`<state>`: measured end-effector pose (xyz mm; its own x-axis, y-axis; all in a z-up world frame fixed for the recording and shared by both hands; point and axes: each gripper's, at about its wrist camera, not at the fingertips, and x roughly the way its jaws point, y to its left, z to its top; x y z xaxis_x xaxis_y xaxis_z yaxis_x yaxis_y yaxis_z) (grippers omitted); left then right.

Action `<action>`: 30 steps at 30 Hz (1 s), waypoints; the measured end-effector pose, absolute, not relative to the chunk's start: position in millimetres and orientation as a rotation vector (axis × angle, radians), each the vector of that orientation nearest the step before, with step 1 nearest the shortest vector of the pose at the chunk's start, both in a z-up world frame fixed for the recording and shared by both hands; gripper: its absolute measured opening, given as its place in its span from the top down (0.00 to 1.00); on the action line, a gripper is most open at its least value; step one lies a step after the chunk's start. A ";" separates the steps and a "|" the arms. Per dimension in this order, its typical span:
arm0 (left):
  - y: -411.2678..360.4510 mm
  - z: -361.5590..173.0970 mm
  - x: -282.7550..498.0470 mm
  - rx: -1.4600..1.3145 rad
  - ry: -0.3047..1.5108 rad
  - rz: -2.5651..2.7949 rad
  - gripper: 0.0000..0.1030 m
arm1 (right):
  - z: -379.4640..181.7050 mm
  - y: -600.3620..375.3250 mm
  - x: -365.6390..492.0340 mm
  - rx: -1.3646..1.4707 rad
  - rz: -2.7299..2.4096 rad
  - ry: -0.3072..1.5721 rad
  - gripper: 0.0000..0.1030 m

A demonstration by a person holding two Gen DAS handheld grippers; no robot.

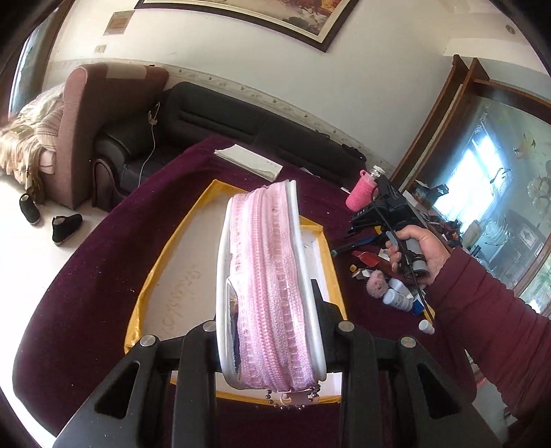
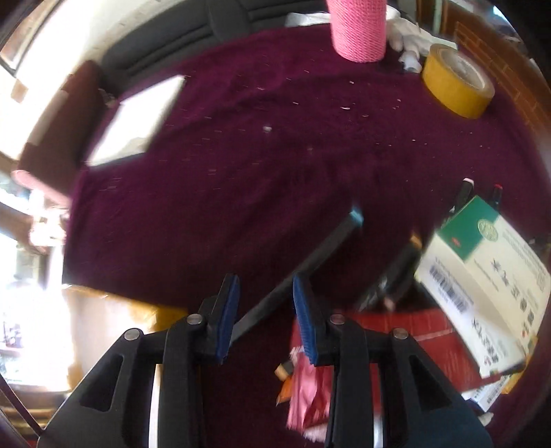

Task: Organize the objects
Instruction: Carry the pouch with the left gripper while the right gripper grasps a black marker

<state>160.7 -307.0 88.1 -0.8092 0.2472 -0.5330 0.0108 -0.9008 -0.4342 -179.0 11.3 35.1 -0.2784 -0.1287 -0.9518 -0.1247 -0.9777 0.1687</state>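
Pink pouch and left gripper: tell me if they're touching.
Touching. The left wrist view shows the left gripper clamped on the pink pouch, a finger pressing each white-edged side, holding it above the yellow-rimmed box.

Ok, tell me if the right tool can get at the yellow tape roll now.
Probably yes: the right tool holds nothing, and only bare purple cloth lies between it and the yellow tape roll.

Dark sofa (image 1: 220, 117) by wall; black shoes (image 1: 65, 227) on floor; framed painting (image 1: 275, 17) above.

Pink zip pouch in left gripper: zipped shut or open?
Shut, as far as visible. The pink zip pouch is clamped edge-on in the left gripper; its zipper band shows no gap, pull hanging at the near end.
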 end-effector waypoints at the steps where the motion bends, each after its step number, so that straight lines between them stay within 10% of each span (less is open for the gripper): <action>1: -309.3 85.9 159.2 -0.915 -0.651 2.801 0.75 | 29.5 9.7 -181.7 1.910 -2.484 -0.343 0.71; 11: -314.0 68.6 158.9 -0.955 -0.701 2.772 0.75 | 19.4 -0.5 -172.7 1.879 -2.619 -0.131 0.86; 30: -276.2 104.7 115.3 -0.993 -0.496 2.843 0.75 | 102.6 -20.6 -37.6 1.385 -2.209 -0.431 0.88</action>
<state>115.3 -276.2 104.7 -0.7848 0.1892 -0.5901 0.0220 -0.9431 -0.3317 -37.6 -20.6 102.6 -0.3620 -0.5608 -0.7447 0.2394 -0.8279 0.5071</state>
